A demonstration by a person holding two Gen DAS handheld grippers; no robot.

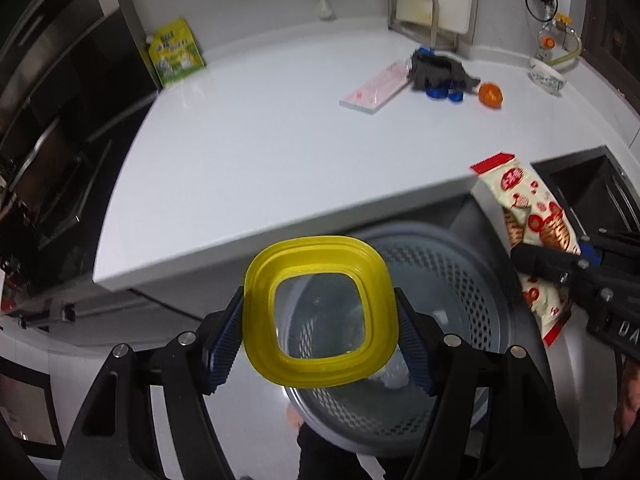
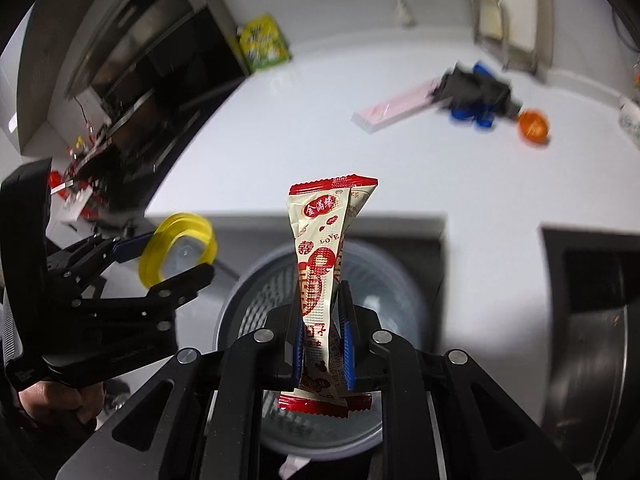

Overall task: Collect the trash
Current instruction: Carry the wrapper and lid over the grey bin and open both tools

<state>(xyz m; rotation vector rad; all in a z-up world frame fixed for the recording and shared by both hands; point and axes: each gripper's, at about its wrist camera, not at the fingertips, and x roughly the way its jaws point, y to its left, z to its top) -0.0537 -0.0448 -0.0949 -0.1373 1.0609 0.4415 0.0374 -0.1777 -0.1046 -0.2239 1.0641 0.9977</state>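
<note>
My left gripper (image 1: 322,314) is shut on a yellow-rimmed clear lid (image 1: 320,256) and holds it above a grey perforated trash bin (image 1: 448,280) below the counter edge. The lid (image 2: 176,254) and left gripper (image 2: 160,264) also show in the right wrist view. My right gripper (image 2: 322,336) is shut on a red and cream snack wrapper (image 2: 320,272), upright over the bin (image 2: 376,284). The wrapper (image 1: 528,216) and right gripper (image 1: 560,264) show at the right of the left wrist view. White crumpled trash (image 1: 394,374) lies in the bin.
On the white counter (image 1: 260,140) lie a pink flat box (image 1: 378,86), a grey cloth with blue caps (image 1: 438,76), an orange wrapper (image 1: 490,95) and a green-yellow pouch (image 1: 176,52). A dark sink (image 1: 592,188) is at the right, a metal rack (image 1: 416,12) behind.
</note>
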